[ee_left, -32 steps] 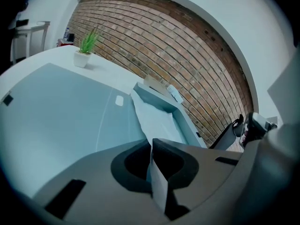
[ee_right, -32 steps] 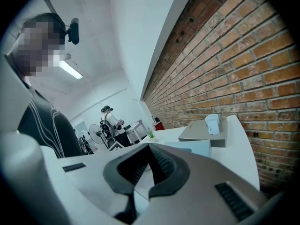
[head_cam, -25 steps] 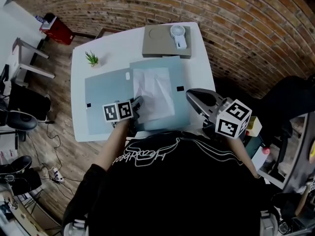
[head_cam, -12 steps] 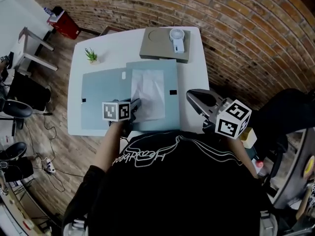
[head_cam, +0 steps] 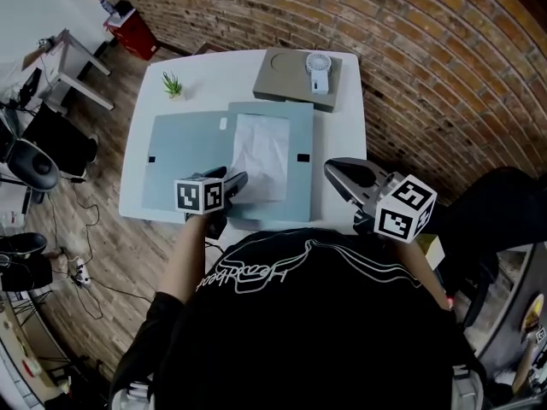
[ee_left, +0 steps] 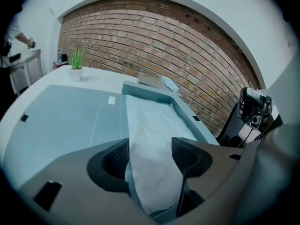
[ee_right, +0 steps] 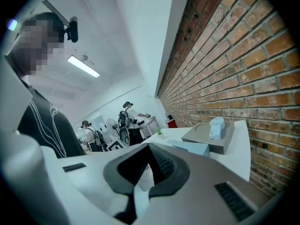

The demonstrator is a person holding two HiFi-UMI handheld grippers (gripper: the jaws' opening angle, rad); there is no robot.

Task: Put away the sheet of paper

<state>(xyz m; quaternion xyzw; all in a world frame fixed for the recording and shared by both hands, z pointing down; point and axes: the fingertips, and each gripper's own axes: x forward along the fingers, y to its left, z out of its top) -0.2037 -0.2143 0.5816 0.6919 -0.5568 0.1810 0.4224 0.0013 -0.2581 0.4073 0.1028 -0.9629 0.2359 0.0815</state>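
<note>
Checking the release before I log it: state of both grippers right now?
Left gripper: open, fingers just opened; sheet of paper lies between them, ungripped.
Right gripper: shut, empty.

I get bright, even indoor light; a ceiling strip lamp [ee_right: 83, 66] glows in the right gripper view. Shadows on the tabletop [head_cam: 342, 137] are faint. A cool blue cast tints the paper [ee_left: 151, 128]. Every view bows toward dark, rounded corners.
</note>
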